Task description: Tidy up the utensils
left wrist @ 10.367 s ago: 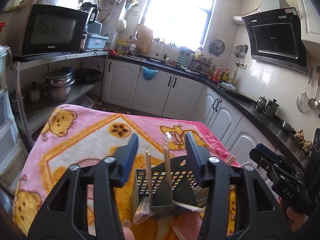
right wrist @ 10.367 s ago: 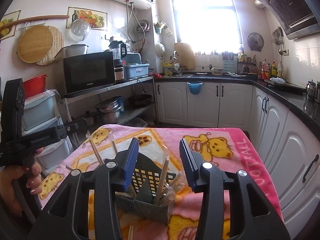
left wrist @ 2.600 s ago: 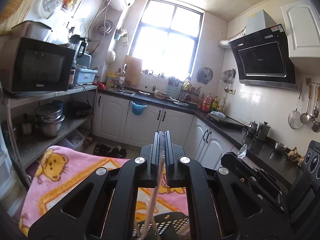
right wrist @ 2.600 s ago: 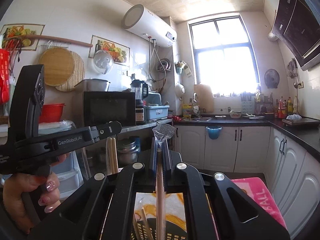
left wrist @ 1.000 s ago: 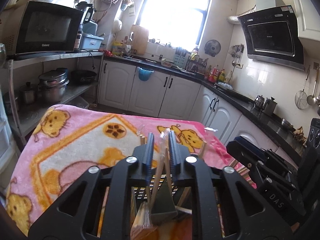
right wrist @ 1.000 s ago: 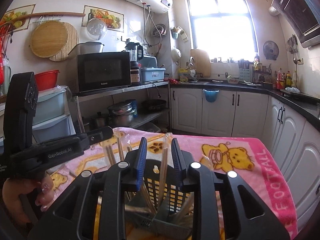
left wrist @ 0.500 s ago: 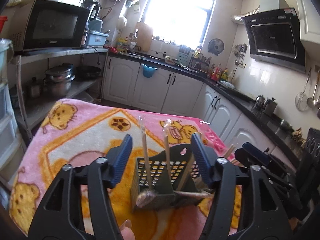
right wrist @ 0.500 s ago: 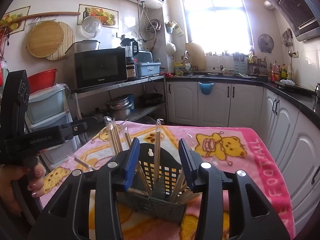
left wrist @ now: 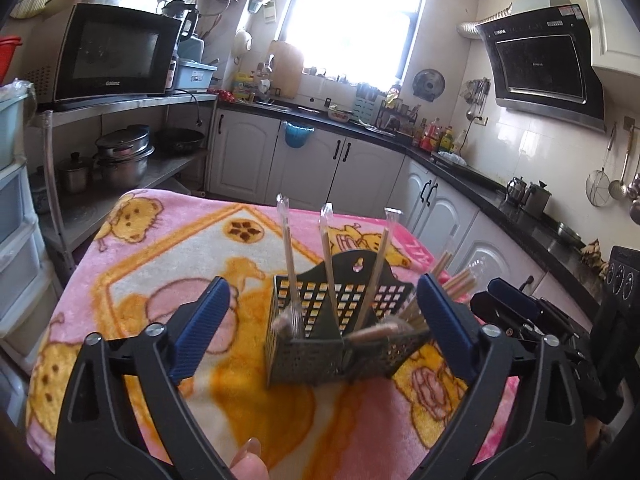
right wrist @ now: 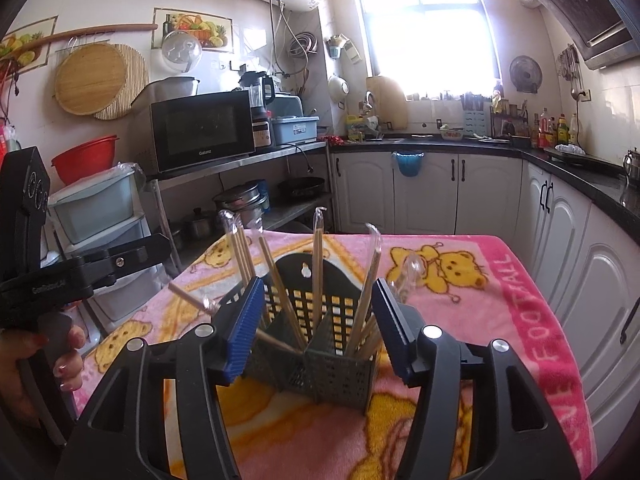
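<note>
A dark grey perforated caddy [left wrist: 320, 352] [right wrist: 332, 372] stands on the pink bear blanket [left wrist: 160, 280]. Several wrapped wooden chopsticks [left wrist: 326, 248] [right wrist: 317, 264] stand upright in its compartments. My left gripper [left wrist: 322, 280] is a little short of the caddy, its jaws opening wide, and nothing touches its blue pads [left wrist: 200, 320]. My right gripper [right wrist: 317, 282] faces the caddy from the other side. Its jaws are also opening, with sticks between them in the view but apart from the pads [right wrist: 244, 320]. Each view shows the other gripper at its edge.
A hand [right wrist: 60, 356] holds the left gripper's handle. A microwave [left wrist: 116, 52] sits on a metal shelf with pots on the left. White cabinets [right wrist: 424, 196] and a black counter run behind and to the right. The blanket's far edge [right wrist: 400, 238] is close behind the caddy.
A second ago both grippers were nearly shut around wrapped chopsticks above the caddy. Both have since spread their jaws and drawn back, and the sticks stand free in the caddy.
</note>
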The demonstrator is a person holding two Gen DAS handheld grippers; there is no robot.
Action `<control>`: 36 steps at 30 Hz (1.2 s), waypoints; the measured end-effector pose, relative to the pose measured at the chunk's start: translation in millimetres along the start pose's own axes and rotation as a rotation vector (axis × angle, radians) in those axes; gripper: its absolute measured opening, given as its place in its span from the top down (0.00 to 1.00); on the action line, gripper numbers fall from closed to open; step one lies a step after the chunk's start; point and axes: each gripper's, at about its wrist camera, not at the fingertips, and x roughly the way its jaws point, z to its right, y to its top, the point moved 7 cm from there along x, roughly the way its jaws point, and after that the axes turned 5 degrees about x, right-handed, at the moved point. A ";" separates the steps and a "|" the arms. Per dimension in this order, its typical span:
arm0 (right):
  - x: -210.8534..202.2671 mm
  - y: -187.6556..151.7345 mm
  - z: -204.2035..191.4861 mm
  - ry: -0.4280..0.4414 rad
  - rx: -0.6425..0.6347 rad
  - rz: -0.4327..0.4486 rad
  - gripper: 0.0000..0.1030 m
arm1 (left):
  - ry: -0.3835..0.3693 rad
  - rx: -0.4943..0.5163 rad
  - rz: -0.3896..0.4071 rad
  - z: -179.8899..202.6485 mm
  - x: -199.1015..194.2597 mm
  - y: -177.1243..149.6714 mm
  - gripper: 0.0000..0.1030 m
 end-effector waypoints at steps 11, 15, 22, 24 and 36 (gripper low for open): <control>-17.0 -24.4 -1.2 -0.002 -0.004 -0.038 0.35 | 0.021 0.010 -0.045 1.9 -17.2 -33.1 0.10; -19.4 -37.9 -1.1 -0.007 -0.005 -0.062 0.33 | 0.035 0.005 -0.066 1.7 -19.6 -46.7 0.10; -22.4 -62.6 -0.1 -0.013 0.002 -0.100 0.27 | 0.038 0.011 -0.098 6.1 -20.9 -68.8 0.10; -22.4 -68.3 0.1 -0.017 0.001 -0.110 0.26 | 0.038 0.012 -0.098 6.6 -20.6 -72.7 0.10; -19.9 -98.0 7.0 -0.064 -0.010 -0.137 0.19 | 0.059 0.026 -0.091 13.1 -17.9 -96.7 0.10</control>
